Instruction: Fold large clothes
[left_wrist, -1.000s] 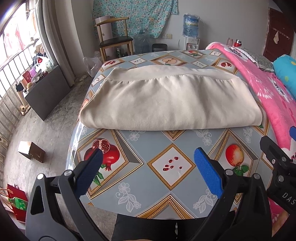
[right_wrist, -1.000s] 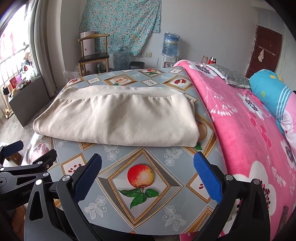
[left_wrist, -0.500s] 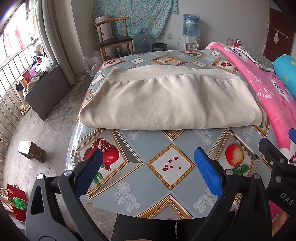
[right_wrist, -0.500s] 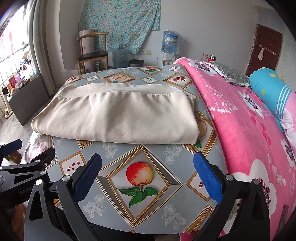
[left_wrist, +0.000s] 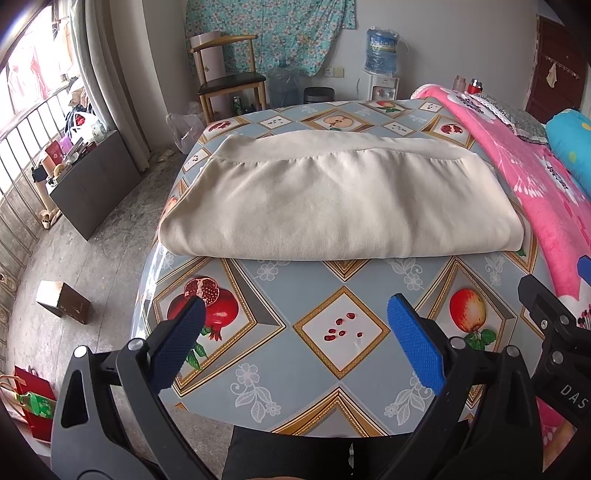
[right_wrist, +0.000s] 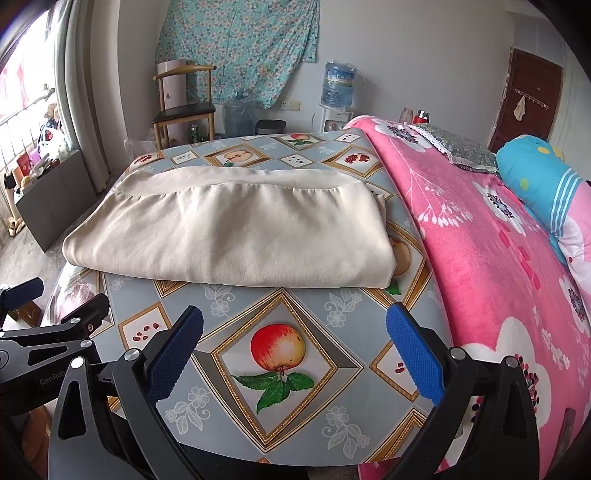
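While both hand-held grippers hover released over near tabletop (left_wrist: 332, 295) edge: folded cloth (left_wrist: 340, 206) straight ahead, apart from both. Long axis left-right. Left hand-held gripper (left_wrist: 291, 332) faces middle; right hand-held gripper (right_wrist: 293, 332) faces right half, nearer right end.

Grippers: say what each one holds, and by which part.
Nothing is held. The left gripper and right gripper are both open above the tablecloth, short of the folded cloth.
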